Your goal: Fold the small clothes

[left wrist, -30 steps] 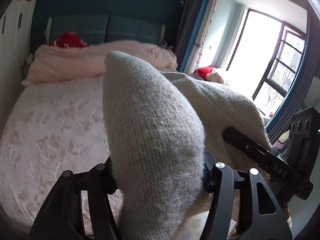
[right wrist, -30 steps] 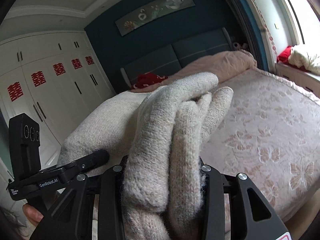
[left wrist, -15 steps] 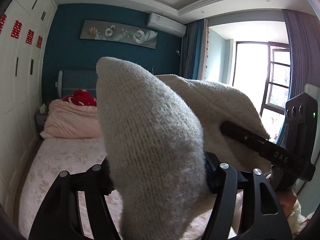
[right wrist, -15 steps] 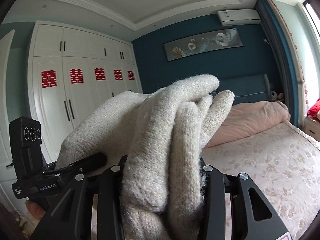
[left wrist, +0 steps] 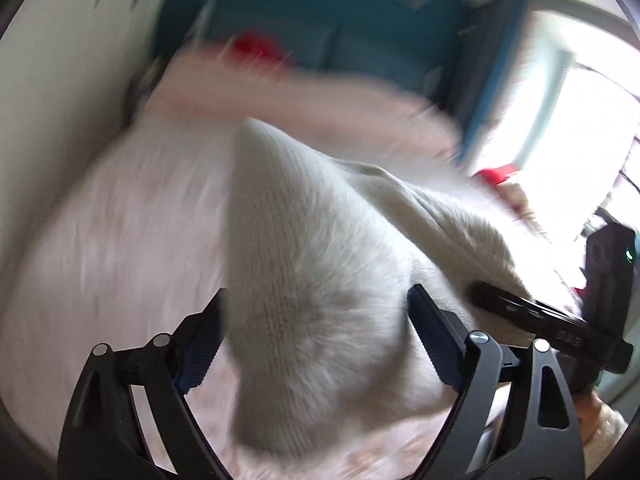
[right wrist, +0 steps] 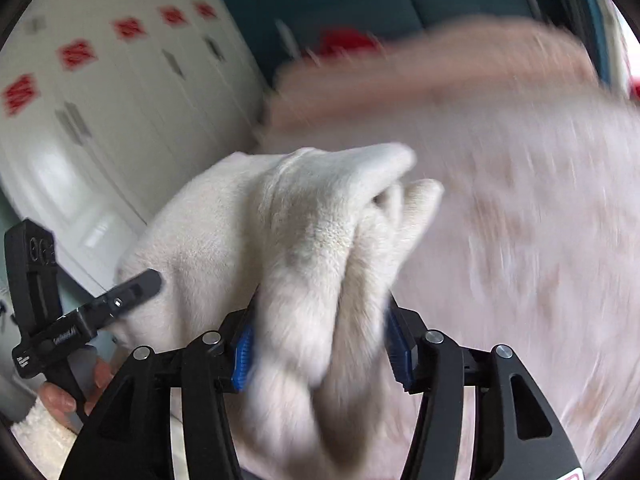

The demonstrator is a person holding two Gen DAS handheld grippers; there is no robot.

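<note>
A cream knitted garment [left wrist: 320, 264] is stretched between my two grippers above a pink bed. My left gripper [left wrist: 316, 328] is shut on one bunched corner of it. My right gripper [right wrist: 324, 332] is shut on another bunched corner [right wrist: 328, 232]. The other gripper shows at the right of the left wrist view [left wrist: 560, 328] and at the left of the right wrist view [right wrist: 80, 324]. The garment hides both sets of fingertips. Both views are blurred by motion.
The pink flowered bedspread [left wrist: 112, 240] lies below, with a pink duvet [right wrist: 440, 68] rolled at the headboard. White wardrobes [right wrist: 100, 120] stand on the left side. A bright window [left wrist: 580, 128] is on the right.
Both grippers have swung down from pointing at the wall and ceiling toward the bed, still holding the garment. The scene is now motion-blurred.
</note>
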